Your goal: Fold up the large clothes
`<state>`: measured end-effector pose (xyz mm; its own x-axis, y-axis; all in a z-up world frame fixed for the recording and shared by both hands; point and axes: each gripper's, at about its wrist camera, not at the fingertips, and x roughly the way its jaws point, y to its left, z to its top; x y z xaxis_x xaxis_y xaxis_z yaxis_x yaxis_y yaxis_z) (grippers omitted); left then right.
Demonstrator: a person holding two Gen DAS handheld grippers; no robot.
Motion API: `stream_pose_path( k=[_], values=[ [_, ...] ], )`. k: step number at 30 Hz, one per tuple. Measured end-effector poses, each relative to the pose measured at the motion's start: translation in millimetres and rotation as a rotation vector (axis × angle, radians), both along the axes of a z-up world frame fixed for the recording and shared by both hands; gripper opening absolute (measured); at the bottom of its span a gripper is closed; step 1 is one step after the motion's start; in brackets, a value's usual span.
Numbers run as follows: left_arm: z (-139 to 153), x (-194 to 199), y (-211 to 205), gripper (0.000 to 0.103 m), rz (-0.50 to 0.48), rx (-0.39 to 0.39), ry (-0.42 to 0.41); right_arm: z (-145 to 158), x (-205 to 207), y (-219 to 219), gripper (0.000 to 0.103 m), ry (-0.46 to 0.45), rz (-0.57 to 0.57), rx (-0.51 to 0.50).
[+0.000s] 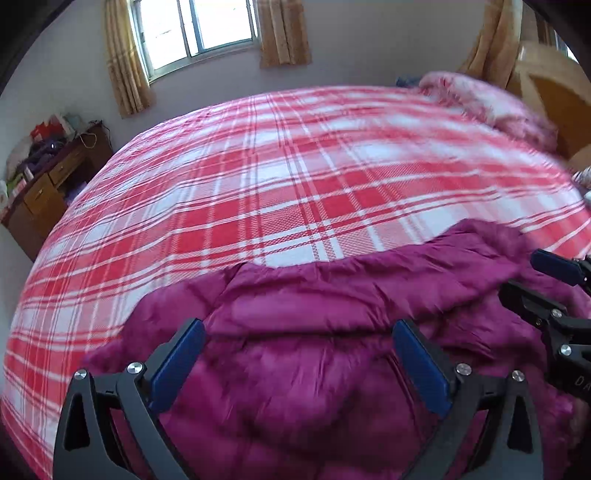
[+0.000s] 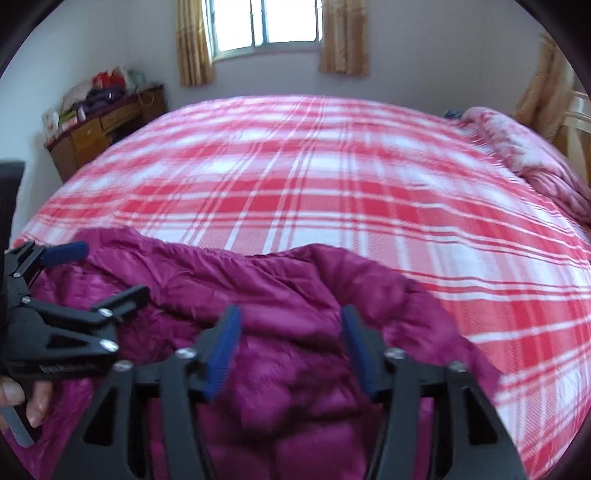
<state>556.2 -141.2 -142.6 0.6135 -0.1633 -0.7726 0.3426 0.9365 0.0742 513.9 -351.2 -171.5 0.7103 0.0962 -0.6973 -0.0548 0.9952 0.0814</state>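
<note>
A large magenta padded jacket (image 1: 314,332) lies bunched at the near edge of the bed; it also shows in the right wrist view (image 2: 280,295). My left gripper (image 1: 297,334) hovers over the jacket's middle, jaws wide open and empty. It shows from the side in the right wrist view (image 2: 107,269), at the left. My right gripper (image 2: 290,319) is open and empty above the jacket, to the right of the left one. It shows at the right edge of the left wrist view (image 1: 524,273). Both views are blurred.
The bed carries a red and white plaid cover (image 1: 277,177). A pink quilt (image 2: 528,162) is heaped at the bed's far right. A wooden desk (image 1: 40,192) with clutter stands by the left wall. A curtained window (image 2: 266,26) is behind.
</note>
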Motion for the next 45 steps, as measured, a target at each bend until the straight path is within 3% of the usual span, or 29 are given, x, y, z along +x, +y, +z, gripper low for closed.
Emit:
stream_pose_path(
  k=[2, 6, 10, 14, 18, 21, 24, 25, 27, 29, 31, 33, 39, 45],
  values=[
    [21.4, -33.2, 24.1, 0.102, -0.019, -0.041, -0.031, 9.0, -37.0, -9.5, 0.076, 0.003, 0.003, 0.024],
    [39.2, -113.5, 90.5, 0.102, -0.031, -0.046, -0.083, 0.7, -130.6, -32.8, 0.076, 0.096, -0.016, 0.123],
    [20.0, -193.8, 159.1, 0.102, 0.005, -0.003, -0.091, -12.4, -219.5, -45.8, 0.077, 0.143, -0.077, 0.148],
    [-11.5, -258.3, 208.5, 0.102, 0.078, 0.035, -0.040, -26.7, -298.8, -46.6, 0.077, 0.174, -0.130, 0.149],
    [-27.7, -309.3, 233.6, 0.102, 0.117, -0.001, 0.011, -39.2, -346.1, -37.8, 0.077, 0.210, -0.141, 0.131],
    [-35.1, -334.1, 235.5, 0.102, 0.118, -0.034, 0.046, -44.3, -373.2, -33.4, 0.077, 0.207, -0.143, 0.172],
    [-52.4, -350.5, 235.3, 0.102, 0.110, -0.108, 0.136, -49.2, -388.6, -25.3, 0.078, 0.196, -0.147, 0.182],
    [-54.3, -354.4, 233.1, 0.102, 0.113, -0.104, 0.127, -50.8, -392.3, -21.4, 0.075, 0.197, -0.152, 0.184],
    [-55.6, -362.8, 226.5, 0.100, 0.097, -0.070, 0.086, -53.4, -399.0, -13.1, 0.054, 0.194, -0.137, 0.189],
    [-54.0, -366.1, 225.1, 0.083, 0.096, -0.071, 0.082, -54.4, -401.7, -7.7, 0.018, 0.191, -0.112, 0.190],
    [-46.4, -372.0, 223.5, 0.032, 0.056, -0.083, 0.082, -51.5, -403.4, -9.5, 0.010, 0.186, -0.106, 0.237],
    [-39.4, -374.2, 226.6, 0.017, 0.032, -0.100, 0.091, -44.8, -413.7, -6.5, 0.009, 0.155, -0.110, 0.242],
    [-8.3, -390.5, 239.8, 0.007, -0.010, -0.151, 0.044, -14.0, -436.3, 5.1, 0.008, 0.061, -0.090, 0.229],
    [35.7, -404.9, 256.2, 0.004, -0.058, -0.276, 0.009, 23.9, -458.7, -0.9, 0.007, -0.031, -0.073, 0.264]
  ],
)
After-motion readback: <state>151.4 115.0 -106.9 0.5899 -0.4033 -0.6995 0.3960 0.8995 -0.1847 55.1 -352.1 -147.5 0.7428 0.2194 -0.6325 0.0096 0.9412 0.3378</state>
